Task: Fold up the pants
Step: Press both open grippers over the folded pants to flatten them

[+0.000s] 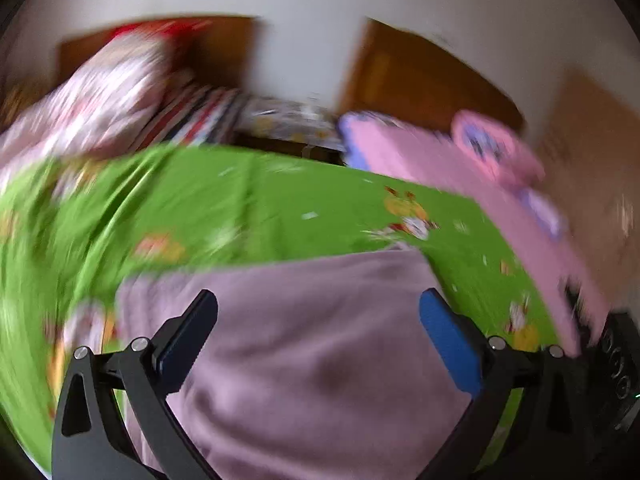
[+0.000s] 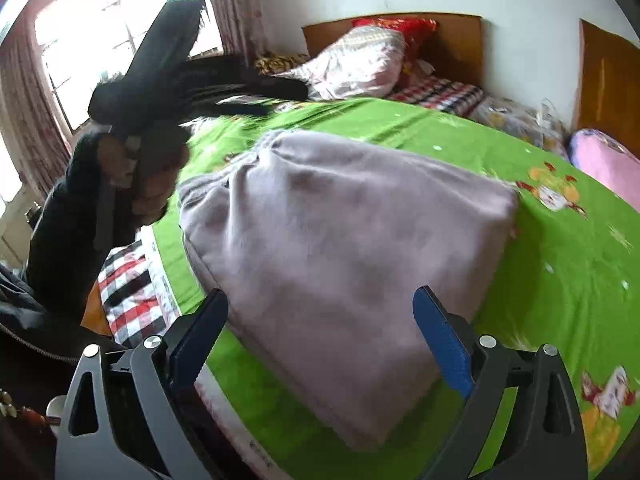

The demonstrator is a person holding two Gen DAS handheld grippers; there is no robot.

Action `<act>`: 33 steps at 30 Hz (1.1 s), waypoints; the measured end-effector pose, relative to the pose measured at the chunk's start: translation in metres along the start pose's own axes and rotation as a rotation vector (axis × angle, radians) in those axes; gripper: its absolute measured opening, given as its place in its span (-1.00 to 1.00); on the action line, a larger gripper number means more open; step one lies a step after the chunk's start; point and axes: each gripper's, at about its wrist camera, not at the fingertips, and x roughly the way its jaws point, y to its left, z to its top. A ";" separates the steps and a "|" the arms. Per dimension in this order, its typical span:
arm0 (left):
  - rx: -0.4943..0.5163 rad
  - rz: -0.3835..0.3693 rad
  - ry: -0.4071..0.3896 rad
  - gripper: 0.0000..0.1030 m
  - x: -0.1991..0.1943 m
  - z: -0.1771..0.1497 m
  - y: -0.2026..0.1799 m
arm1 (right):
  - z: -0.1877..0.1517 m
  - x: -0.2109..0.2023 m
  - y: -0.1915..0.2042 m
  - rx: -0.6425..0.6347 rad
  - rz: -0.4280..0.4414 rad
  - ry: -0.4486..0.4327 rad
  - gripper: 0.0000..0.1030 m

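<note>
I could read no brand, label or writing in either view; the green sheet (image 2: 400, 128) carried only cartoon prints, and the left wrist view was smeared with motion blur. The pants (image 2: 340, 240), a soft mauve fleece, lay folded into a thick bundle on the bed, filling the middle of the right wrist view and running from about 10 o'clock down to 5 o'clock. Their near edge sat between the fingers of my right tool (image 2: 320, 344), whose jaws stood wide apart with nothing clamped. My left tool (image 1: 318, 340) was likewise spread wide, holding nothing, with the pants (image 1: 300, 340) directly beneath and beyond it. In the right view the bundle's right edge fell off sharply at 3 o'clock, and past it the sheet lay bare out toward a pink pillow (image 2: 608, 160) at 2 o'clock. At 9 o'clock the bed's side edge showed a red, black and white checked cloth (image 2: 128, 292) hanging below the sheet. A dark blurred shape (image 2: 160, 80) crowded 10 o'clock near the window (image 2: 100, 20); I could not tell what it was. At 12 o'clock a floral pillow (image 2: 360, 64) leaned against the wooden headboard (image 2: 456, 40).
</note>
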 end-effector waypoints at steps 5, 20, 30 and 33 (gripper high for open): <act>0.103 0.115 0.220 0.96 0.072 -0.012 -0.015 | 0.002 0.028 -0.004 -0.006 -0.059 0.072 0.75; 0.156 0.202 0.169 0.96 0.055 -0.034 -0.024 | -0.015 0.019 -0.018 0.029 0.030 0.024 0.86; 0.112 0.262 0.250 0.97 0.071 -0.044 0.000 | 0.028 0.059 -0.038 -0.047 -0.019 0.080 0.89; 0.105 0.241 0.259 0.96 0.062 -0.046 0.001 | 0.027 0.066 -0.034 -0.096 -0.016 0.139 0.91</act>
